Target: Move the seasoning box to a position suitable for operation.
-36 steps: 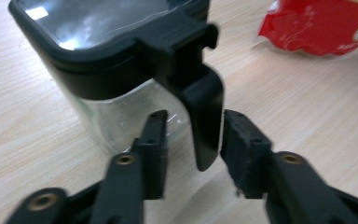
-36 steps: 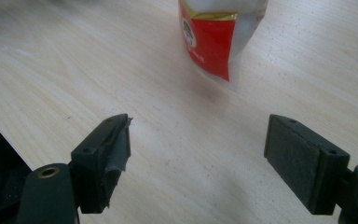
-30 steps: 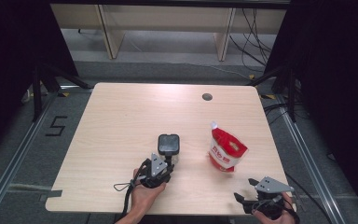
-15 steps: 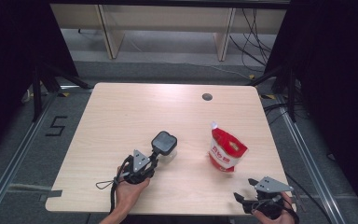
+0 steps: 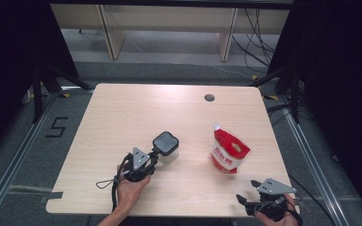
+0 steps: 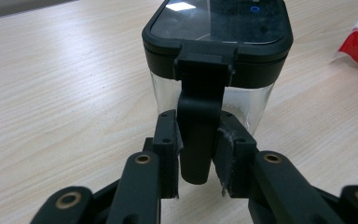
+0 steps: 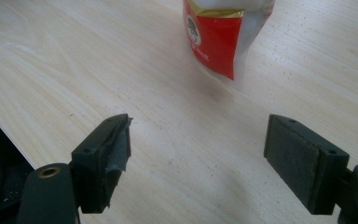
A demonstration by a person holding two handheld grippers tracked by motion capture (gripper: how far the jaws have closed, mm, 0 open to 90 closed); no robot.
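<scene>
Two grippers: one in each of the person's hands, both low at the near edge of the pale wooden table
Left gripper: jaws closed on the black handle of the clear plastic container with a black square lid; in the left gripper view both pads press the handle's sides, the handle hanging down between them
Left gripper change: against the picture from a second ago, hand and gripper sit further left and a little nearer the table's near edge, and the gripper now points up and to the right instead of nearly straight ahead; since half a second ago it has hardly shifted
Container place: straight ahead of the left gripper's jaw tips, standing upright on the table, its lid level
Container change: it has come left with the gripper, so the gap to the pouch is wider than a second ago
Right gripper: jaws spread wide with nothing between them; in the right gripper view bare tabletop lies between the two pads
Right gripper change: same spot and same pose as in both earlier pictures
Red and white stand-up pouch with a white spout: ahead of the right gripper and apart from it, to the right of the container, leaning slightly
Pouch change: unmoved
Cable: loops on the table behind the left gripper, beside the wrist
</scene>
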